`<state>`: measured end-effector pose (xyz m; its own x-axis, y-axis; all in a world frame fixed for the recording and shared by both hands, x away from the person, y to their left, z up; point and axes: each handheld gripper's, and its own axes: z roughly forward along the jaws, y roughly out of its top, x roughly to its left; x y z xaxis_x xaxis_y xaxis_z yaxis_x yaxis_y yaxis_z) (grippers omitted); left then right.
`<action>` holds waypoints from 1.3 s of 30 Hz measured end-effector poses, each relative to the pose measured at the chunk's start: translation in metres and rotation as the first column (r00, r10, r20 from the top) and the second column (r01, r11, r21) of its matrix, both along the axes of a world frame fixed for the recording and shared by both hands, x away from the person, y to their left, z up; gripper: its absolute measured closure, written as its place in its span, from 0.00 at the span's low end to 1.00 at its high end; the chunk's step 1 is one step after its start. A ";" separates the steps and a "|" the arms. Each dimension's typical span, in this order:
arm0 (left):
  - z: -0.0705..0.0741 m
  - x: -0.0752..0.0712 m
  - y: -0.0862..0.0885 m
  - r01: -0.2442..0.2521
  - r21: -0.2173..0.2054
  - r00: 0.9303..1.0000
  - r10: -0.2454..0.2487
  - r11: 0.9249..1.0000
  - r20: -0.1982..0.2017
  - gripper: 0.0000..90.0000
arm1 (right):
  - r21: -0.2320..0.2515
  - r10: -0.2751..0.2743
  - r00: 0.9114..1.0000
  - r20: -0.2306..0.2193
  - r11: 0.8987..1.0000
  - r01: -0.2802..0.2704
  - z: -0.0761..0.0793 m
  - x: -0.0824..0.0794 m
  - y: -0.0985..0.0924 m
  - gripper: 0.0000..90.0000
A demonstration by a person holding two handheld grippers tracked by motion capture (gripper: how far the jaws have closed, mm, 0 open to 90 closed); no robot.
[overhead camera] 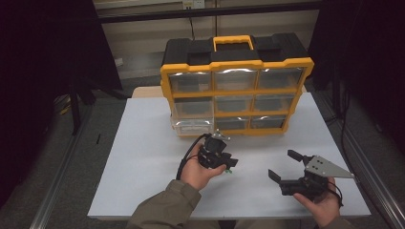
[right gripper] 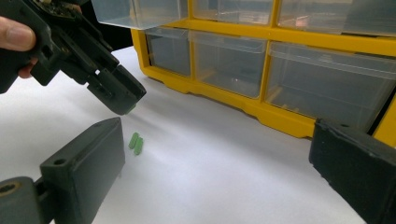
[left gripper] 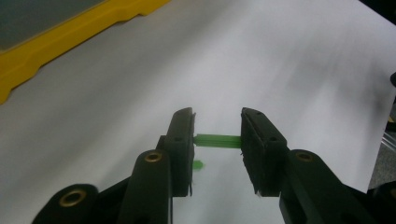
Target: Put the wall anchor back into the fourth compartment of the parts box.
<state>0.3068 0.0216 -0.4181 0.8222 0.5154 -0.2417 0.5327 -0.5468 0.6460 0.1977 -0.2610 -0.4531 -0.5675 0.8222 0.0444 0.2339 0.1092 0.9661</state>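
Clamping a green plastic piece crosswise between their pads, the left tongs hover over the white desk. Two more green pieces lie below them, beside the wide-open, empty right tongs.

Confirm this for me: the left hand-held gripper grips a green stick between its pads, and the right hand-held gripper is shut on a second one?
Not quite. The left hand-held gripper does grip a green stick, but the right hand-held gripper is open and holds nothing. The right gripper view shows its jaws wide apart, with other green pieces lying loose on the white table.
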 end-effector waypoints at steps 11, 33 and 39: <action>0.013 0.003 -0.005 0.025 0.006 1.000 -0.025 1.000 -0.010 0.73 | 0.000 0.003 1.000 0.000 1.000 -0.003 0.000 0.000 0.000 0.04; 0.050 0.012 -0.003 0.023 -0.001 0.999 -0.023 1.000 0.023 0.73 | 0.001 0.004 1.000 -0.003 1.000 -0.004 0.000 0.000 0.000 0.04; 0.062 0.015 -0.002 0.029 -0.013 0.999 -0.028 0.999 0.029 0.73 | 0.001 0.004 1.000 -0.002 1.000 -0.004 0.000 0.000 0.000 0.04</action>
